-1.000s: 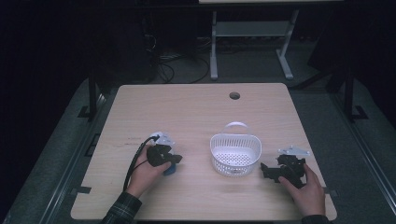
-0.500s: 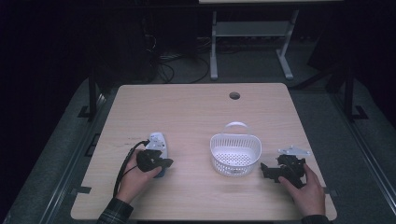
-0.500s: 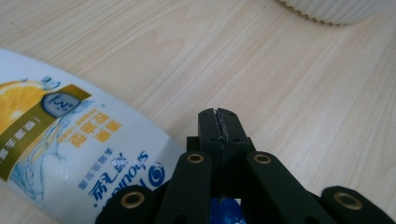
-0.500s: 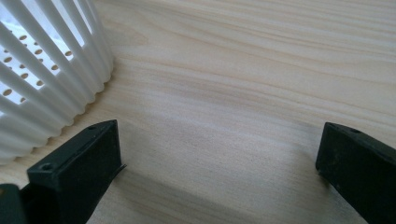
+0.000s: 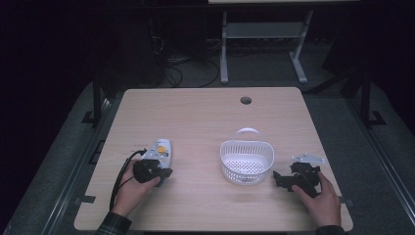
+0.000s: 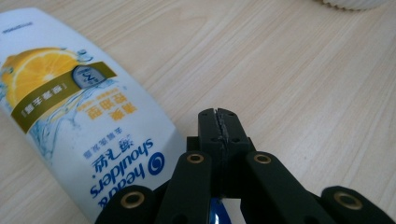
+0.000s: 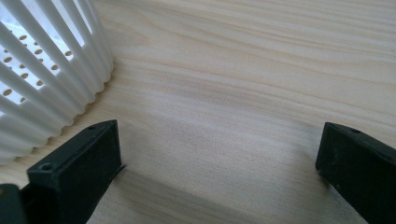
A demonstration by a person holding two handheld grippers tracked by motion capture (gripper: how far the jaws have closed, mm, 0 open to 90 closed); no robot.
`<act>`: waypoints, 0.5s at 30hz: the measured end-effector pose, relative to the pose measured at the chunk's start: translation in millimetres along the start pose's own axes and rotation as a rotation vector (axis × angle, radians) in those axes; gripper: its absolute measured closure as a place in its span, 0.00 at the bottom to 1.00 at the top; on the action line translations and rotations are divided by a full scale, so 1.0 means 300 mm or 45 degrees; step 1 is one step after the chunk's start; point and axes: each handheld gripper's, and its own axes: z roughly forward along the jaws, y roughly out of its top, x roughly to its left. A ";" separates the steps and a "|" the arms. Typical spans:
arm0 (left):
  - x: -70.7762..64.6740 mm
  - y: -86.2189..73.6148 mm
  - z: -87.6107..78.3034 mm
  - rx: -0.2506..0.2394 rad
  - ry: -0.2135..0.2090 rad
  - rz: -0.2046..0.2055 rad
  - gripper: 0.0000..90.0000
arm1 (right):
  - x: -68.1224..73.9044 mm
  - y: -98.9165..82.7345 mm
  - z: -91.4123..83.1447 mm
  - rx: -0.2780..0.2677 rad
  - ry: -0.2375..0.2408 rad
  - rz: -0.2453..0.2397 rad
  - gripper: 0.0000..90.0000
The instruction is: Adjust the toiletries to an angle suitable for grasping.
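Shampoo bottle (image 6: 79,126) lies flat beside our left claw (image 6: 219,122), pressed together on nothing; our right claw (image 7: 219,172) rests spread near the basket (image 5: 246,163).

I see the left gripper (image 6: 219,122) low over the table, jaws pressed together. The right gripper (image 7: 219,154) sits low, jaws spread wide.

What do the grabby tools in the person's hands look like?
Both tools are black. The left tool has two jaws on hinged black arms with brass-coloured rivets, and a black cable looping back past a plaid sleeve. The right tool has blocky black jaws and a grey three-cornered plate on top.
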 end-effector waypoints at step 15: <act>0.055 -0.075 -0.072 -0.011 0.058 -0.065 1.00 | 0.000 0.000 0.000 0.000 0.000 0.000 0.00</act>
